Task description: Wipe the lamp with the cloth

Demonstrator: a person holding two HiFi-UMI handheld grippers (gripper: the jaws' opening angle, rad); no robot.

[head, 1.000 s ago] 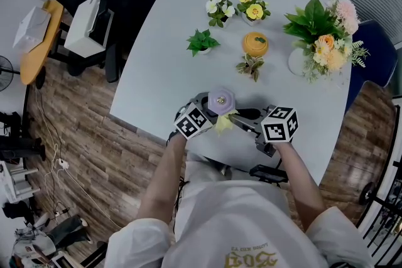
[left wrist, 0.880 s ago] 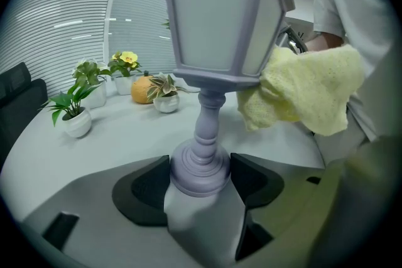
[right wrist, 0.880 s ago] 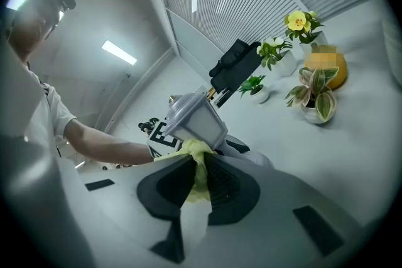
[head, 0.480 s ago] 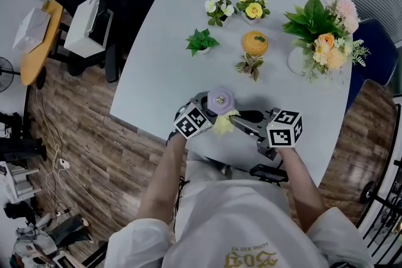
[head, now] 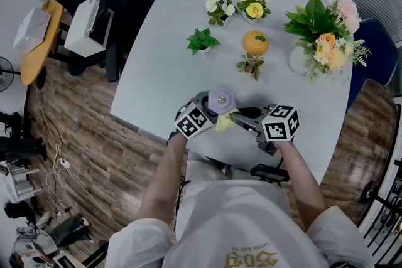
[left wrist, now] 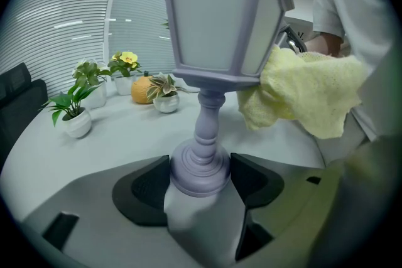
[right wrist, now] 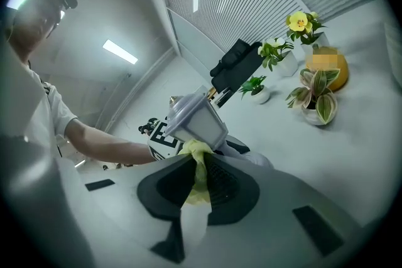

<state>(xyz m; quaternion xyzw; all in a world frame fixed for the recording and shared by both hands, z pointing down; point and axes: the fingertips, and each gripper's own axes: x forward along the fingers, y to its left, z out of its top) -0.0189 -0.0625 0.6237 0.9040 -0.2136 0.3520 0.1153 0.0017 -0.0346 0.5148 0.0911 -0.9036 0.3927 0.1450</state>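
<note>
At the near edge of the pale grey table [head: 169, 59], the left gripper [left wrist: 201, 179] has its jaws clamped on the round foot of the upright lilac lantern-shaped lamp [left wrist: 220, 9], while the right gripper [right wrist: 198, 182], jaws pinched on a crumpled yellow cloth [left wrist: 301, 97], presses it to the lantern head's lower right side (the vertical stem lies just below).
</note>
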